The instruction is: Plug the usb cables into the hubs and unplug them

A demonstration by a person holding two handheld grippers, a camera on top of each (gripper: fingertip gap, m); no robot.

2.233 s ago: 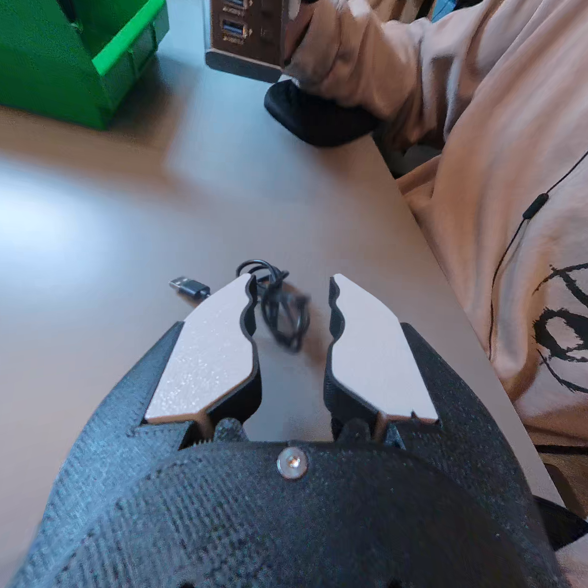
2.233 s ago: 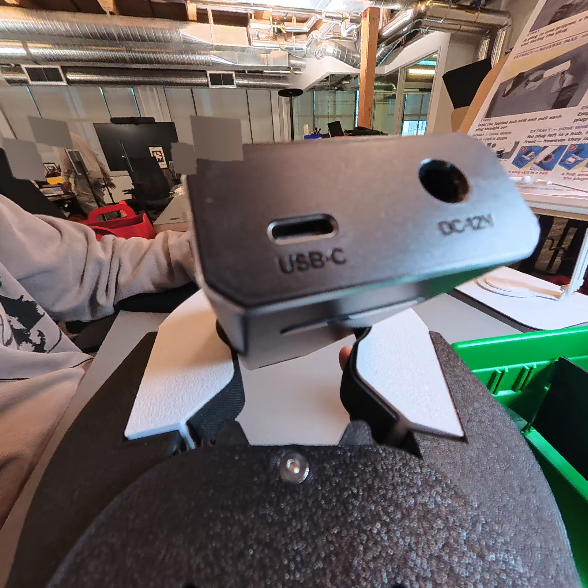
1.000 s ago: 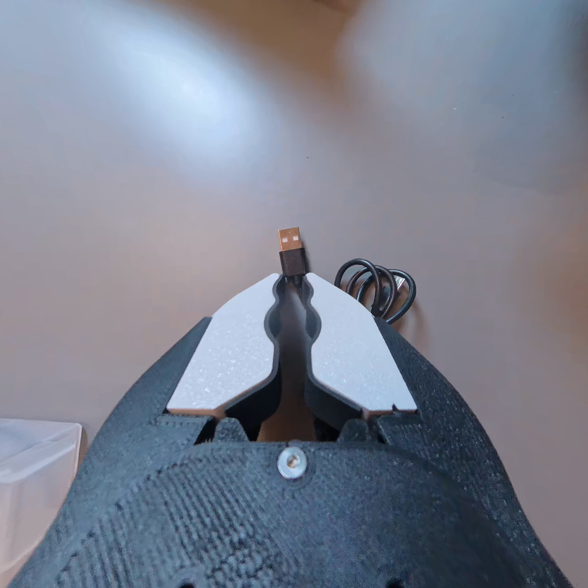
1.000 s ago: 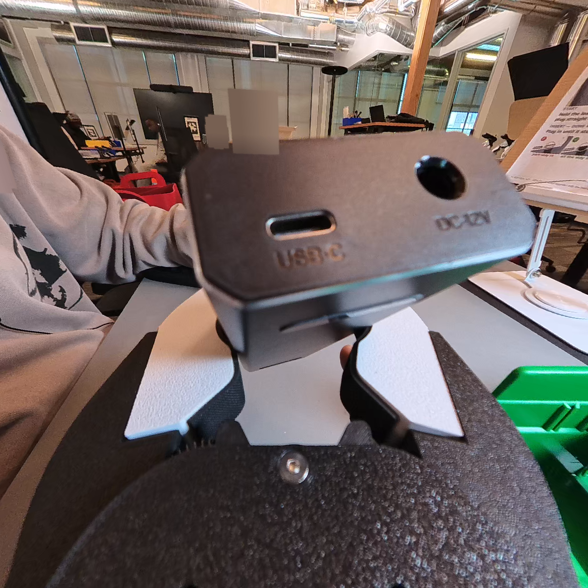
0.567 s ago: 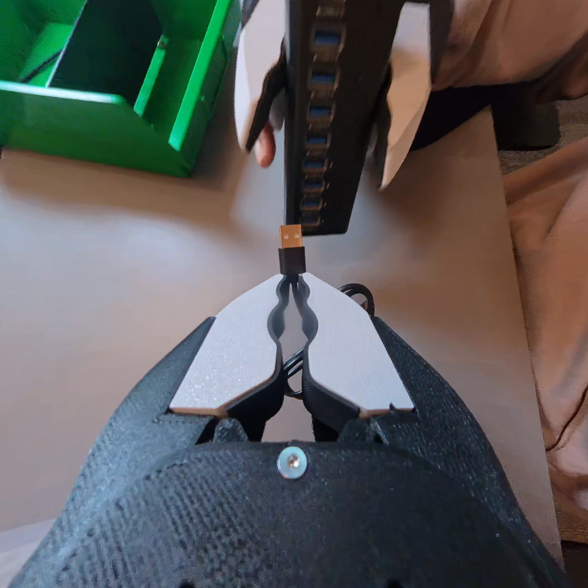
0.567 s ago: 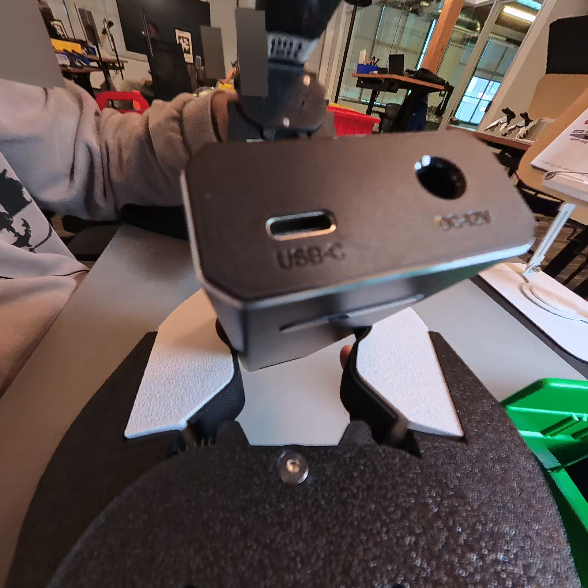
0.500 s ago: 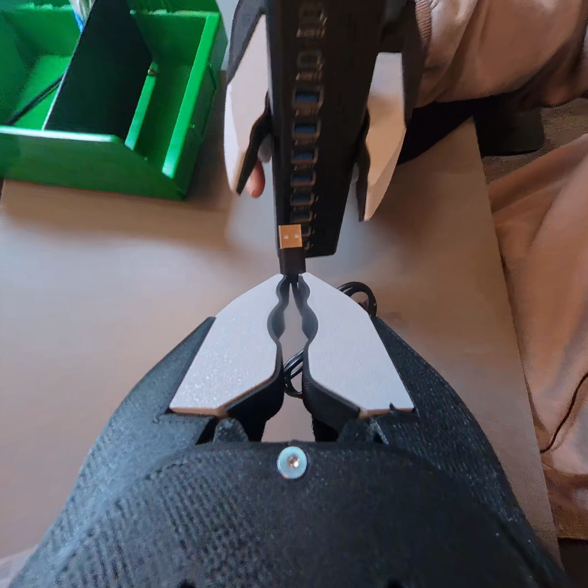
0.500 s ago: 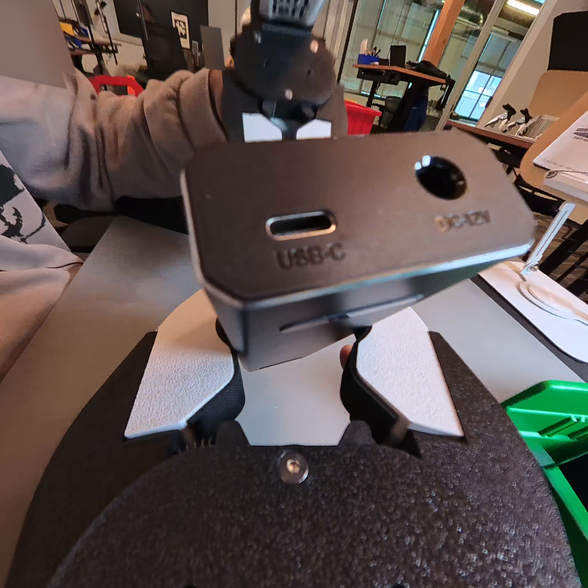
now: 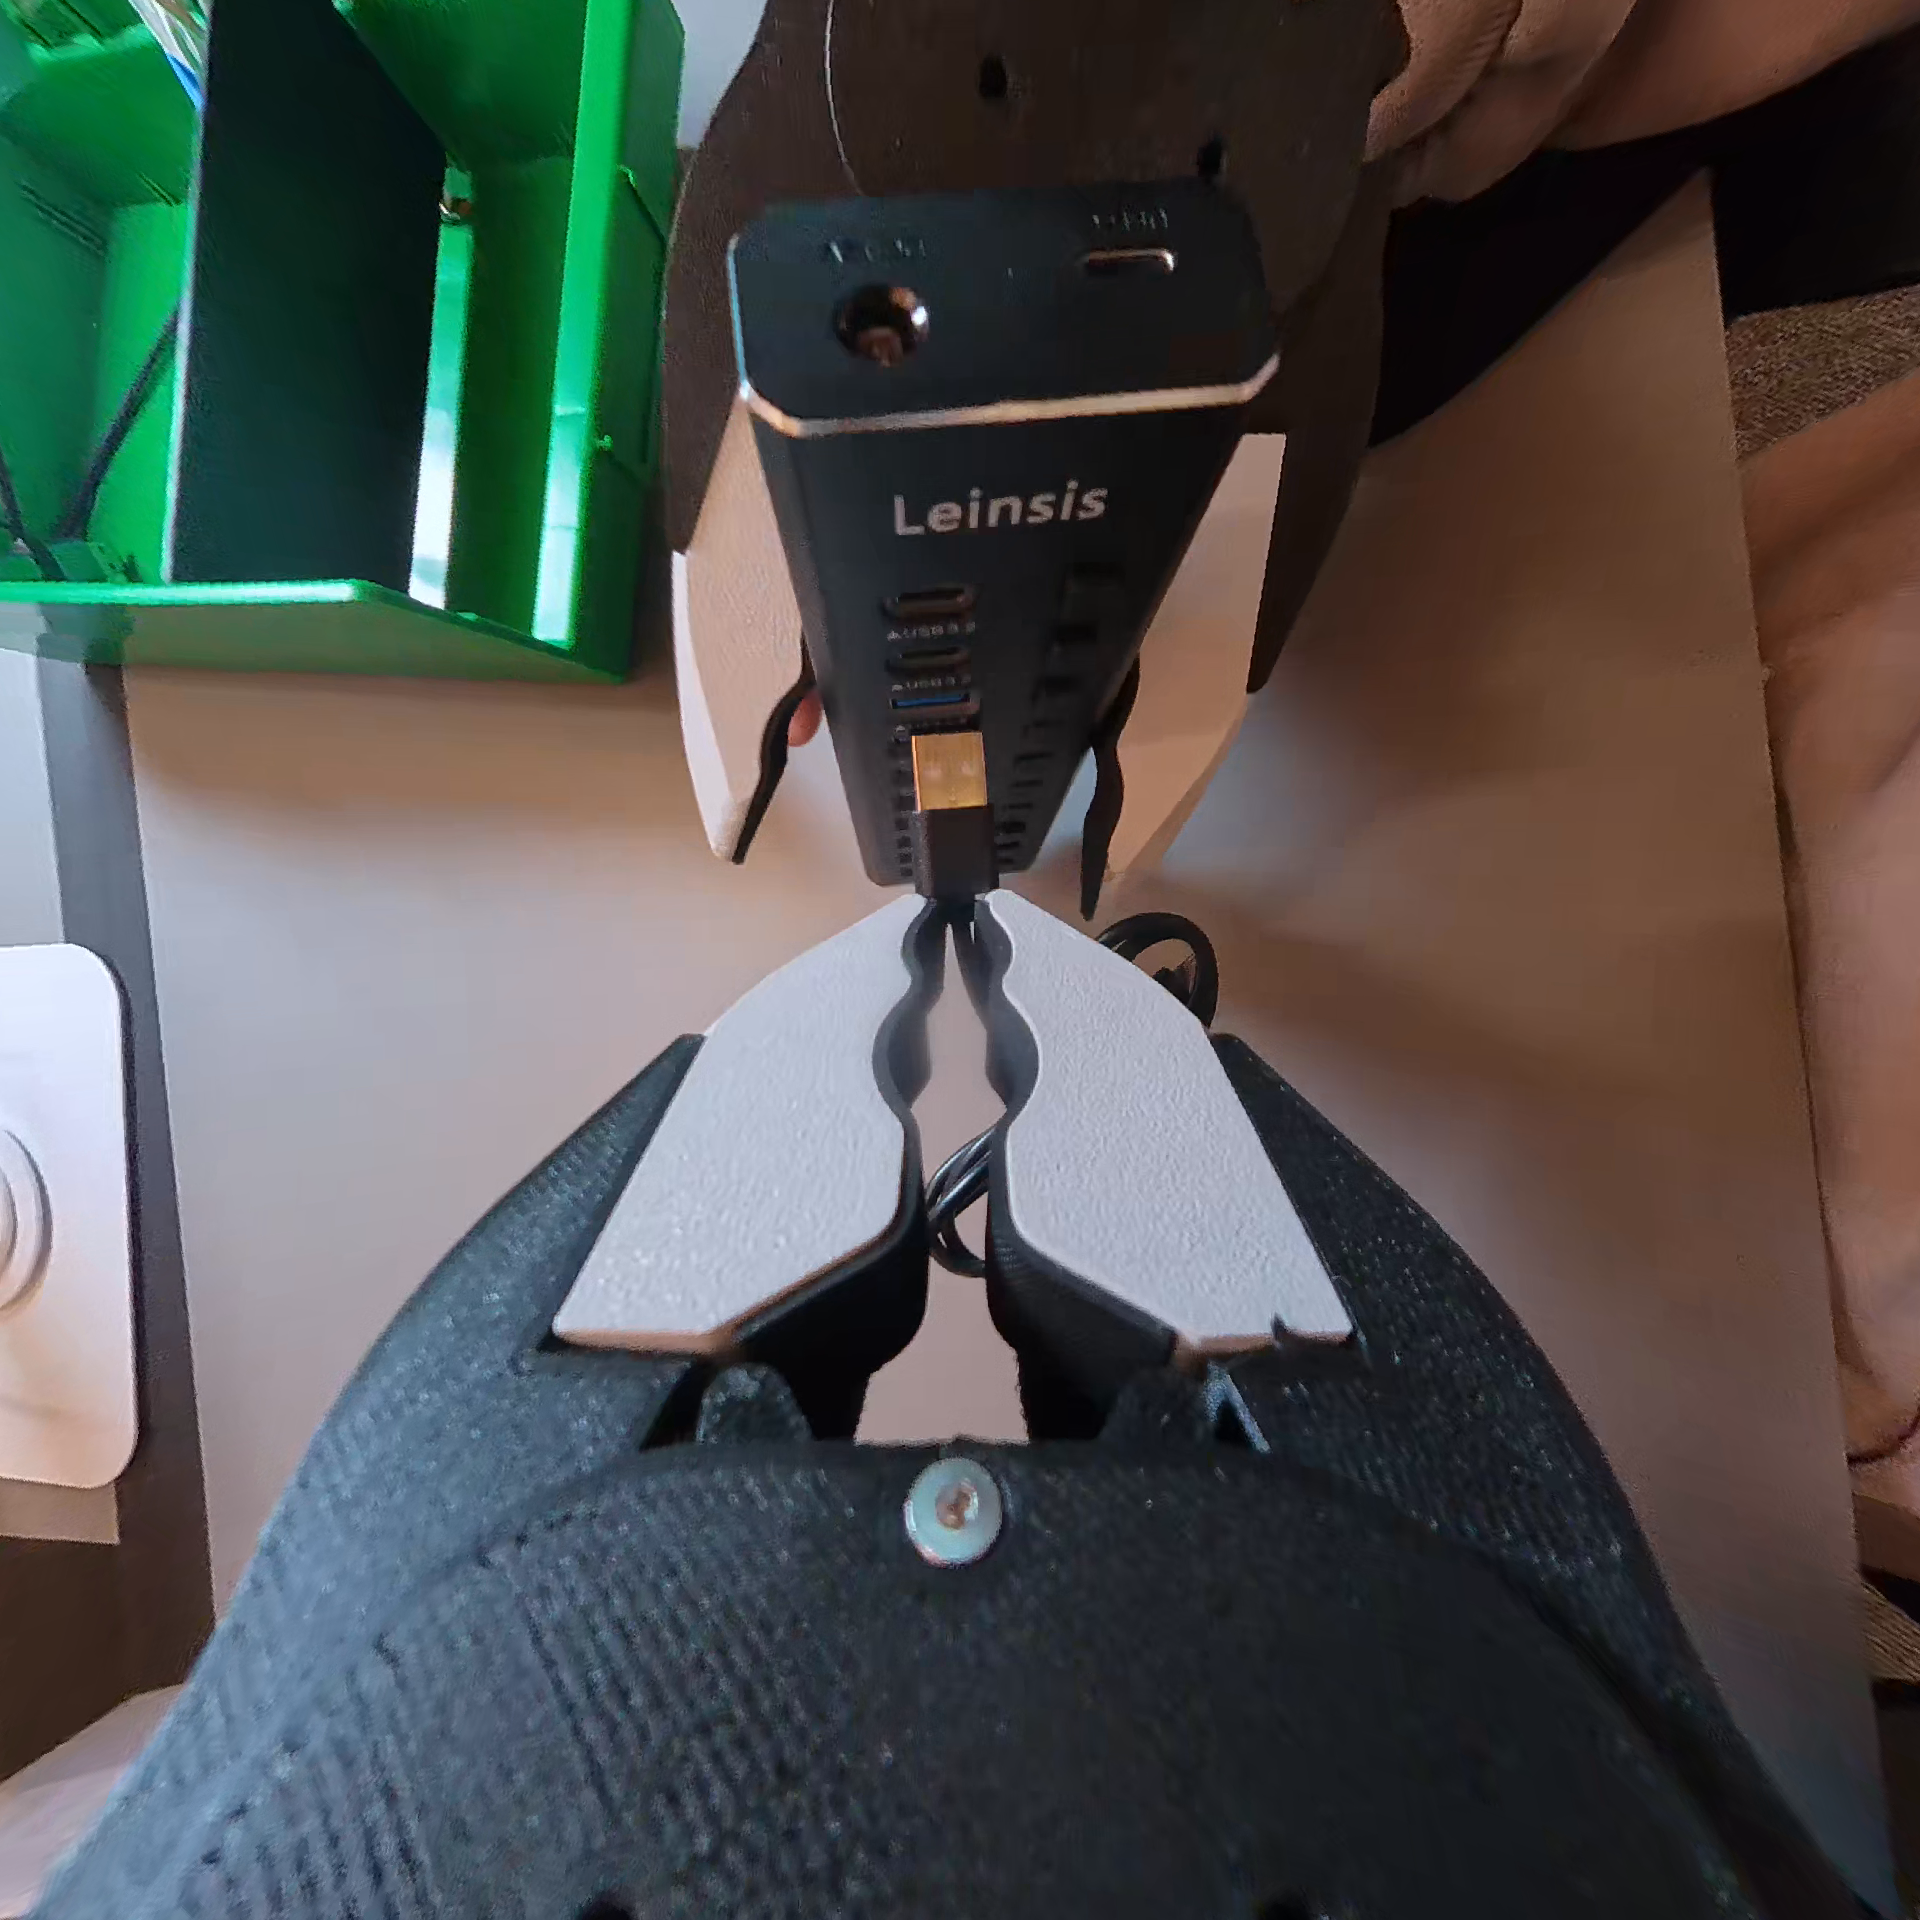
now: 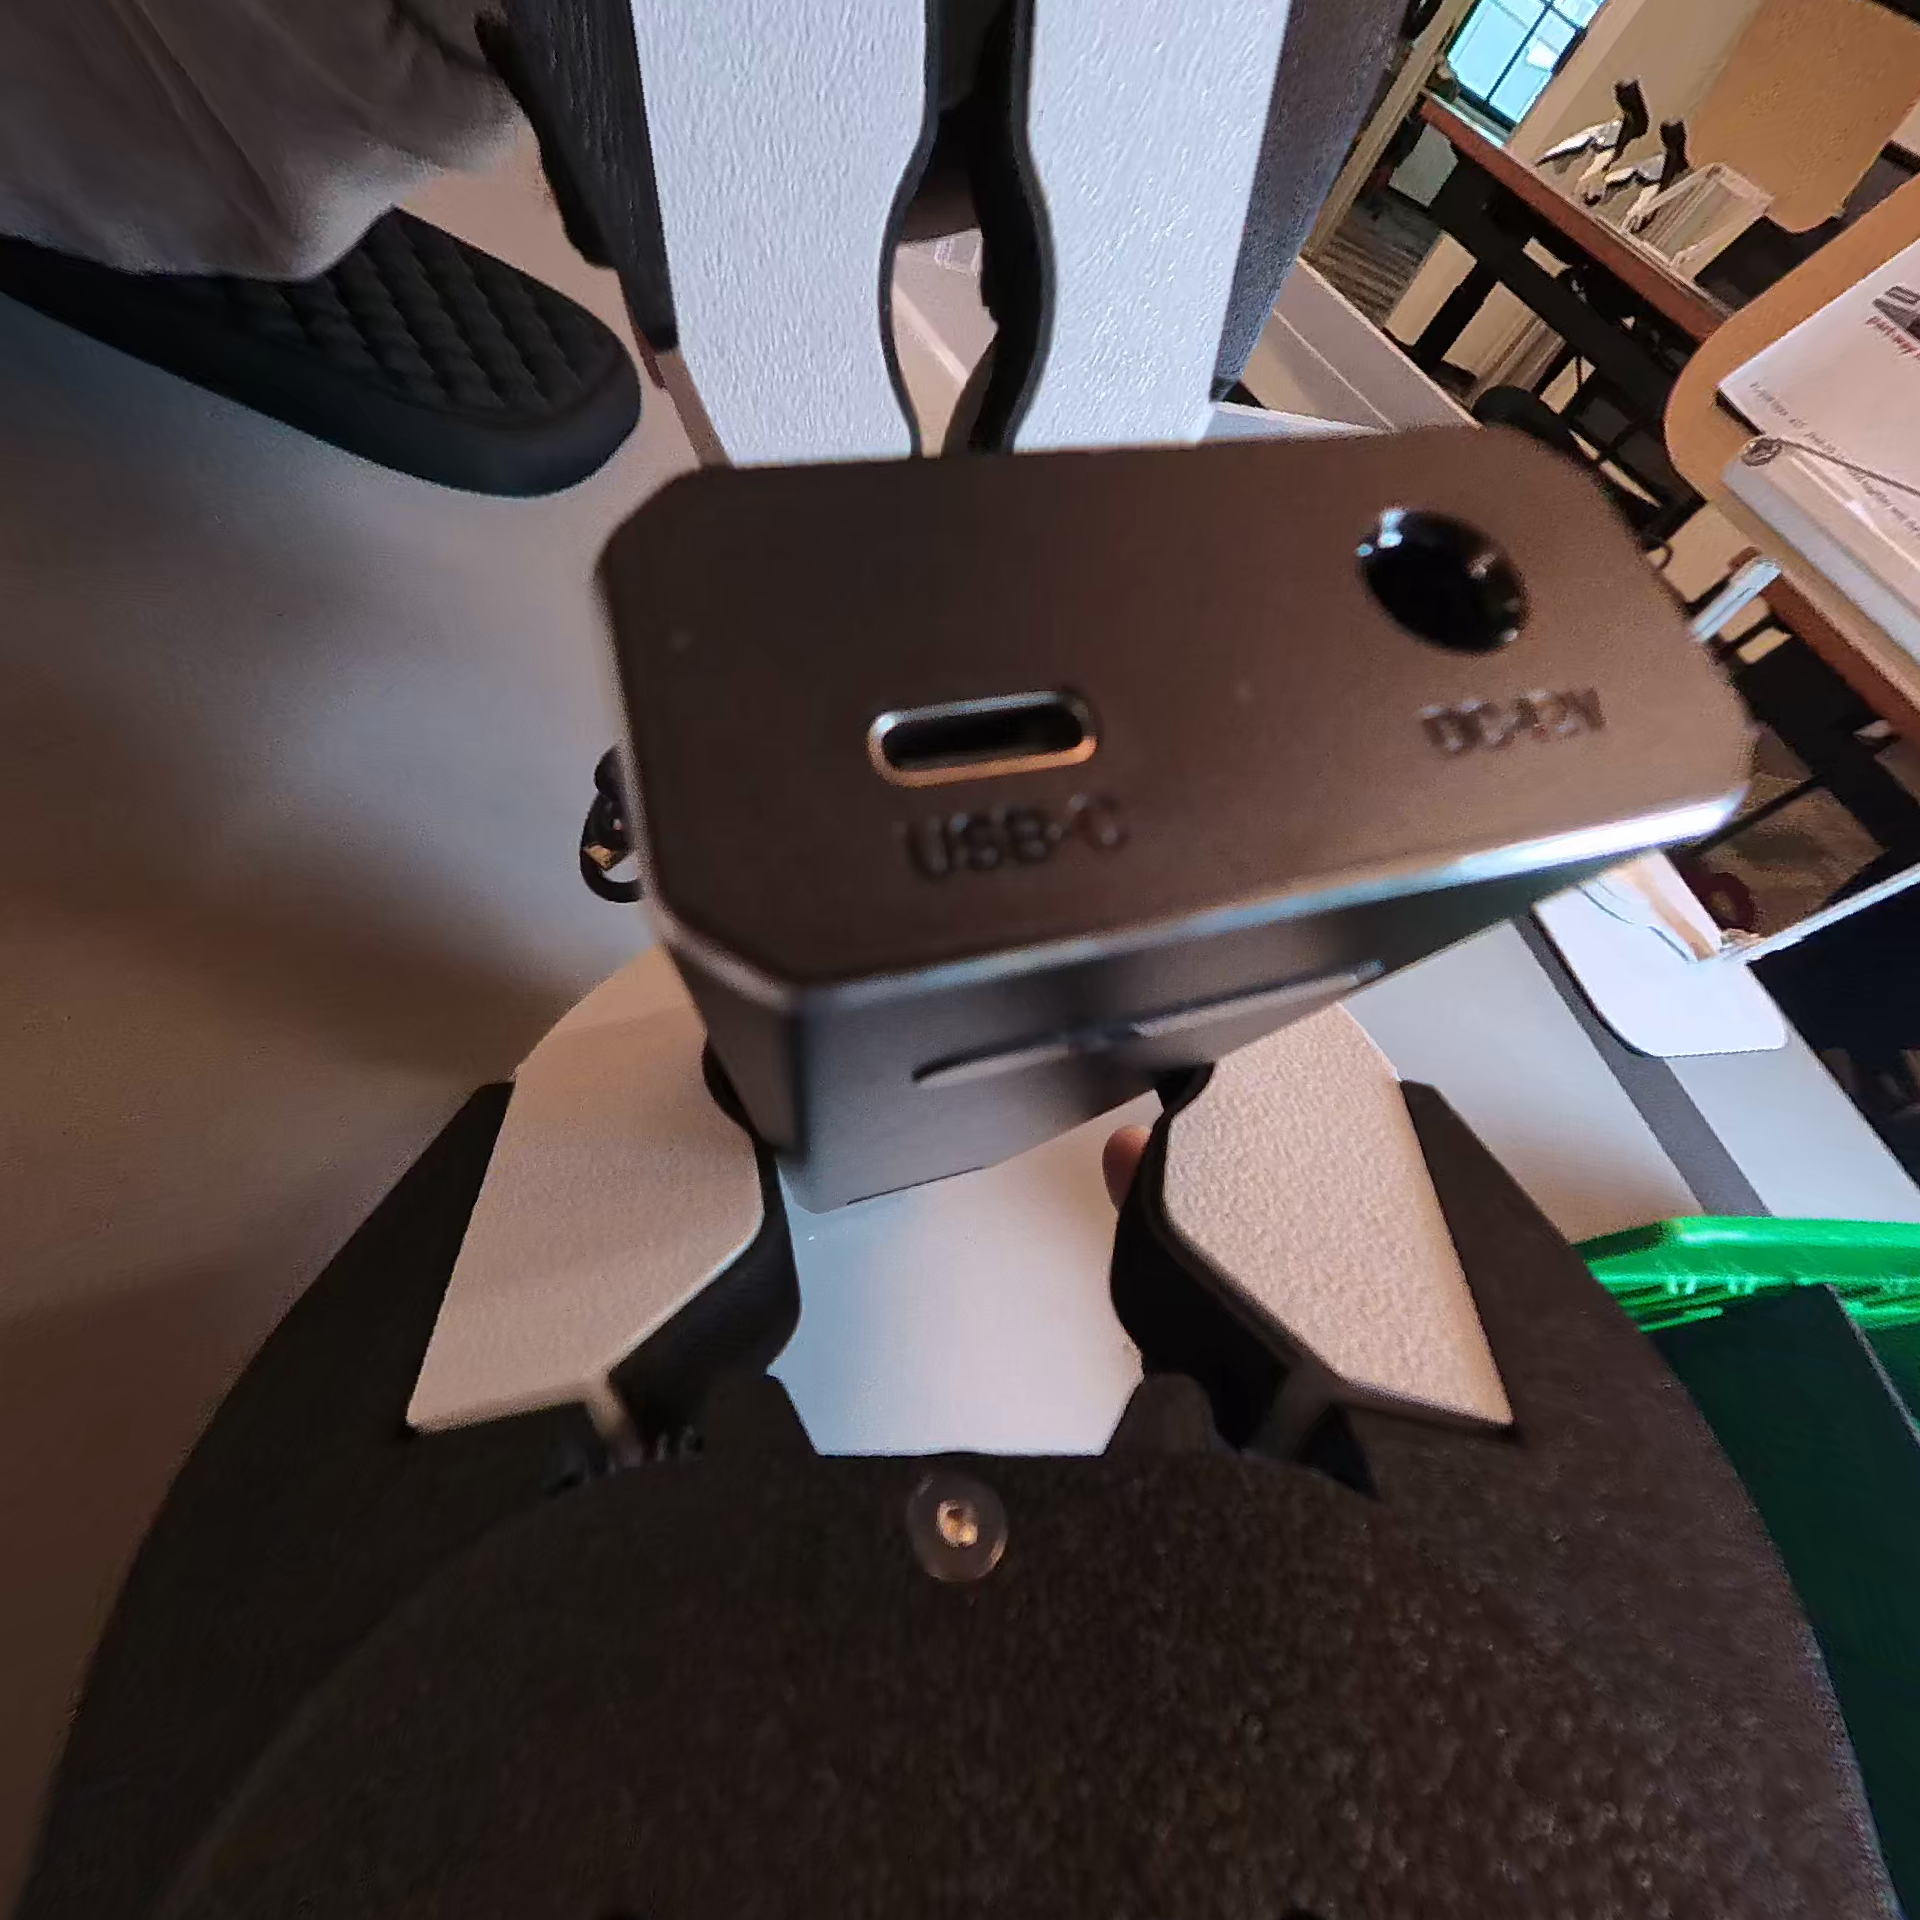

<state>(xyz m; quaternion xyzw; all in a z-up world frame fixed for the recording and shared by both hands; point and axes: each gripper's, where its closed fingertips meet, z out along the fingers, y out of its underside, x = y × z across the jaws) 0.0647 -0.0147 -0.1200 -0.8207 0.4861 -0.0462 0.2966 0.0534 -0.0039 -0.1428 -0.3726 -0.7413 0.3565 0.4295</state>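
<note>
Pointing straight away from the left gripper (image 9: 951, 914), the gold USB plug (image 9: 948, 771) lies over the port face of the black hub (image 9: 997, 540), its tip at one of the lower ports, just under a blue one. The fingers of this gripper are pressed together on the black collar of the plug, and the rest of the cable (image 9: 1169, 951) hangs in loops beside and under them. The hub is held in the air by the right gripper (image 10: 956, 1132), clamped on its two sides, with its long axis running away from the left camera and its end face toward the right camera. I judge that the coming push must go along the plug's own axis, into the port row. Whether the tip is already inside a port or only resting before it cannot be told, since the right wrist view shows only the end face and its blur hides the rest. A green bin (image 9: 343, 613) stands on the table (image 9: 416, 935) to the side.
</note>
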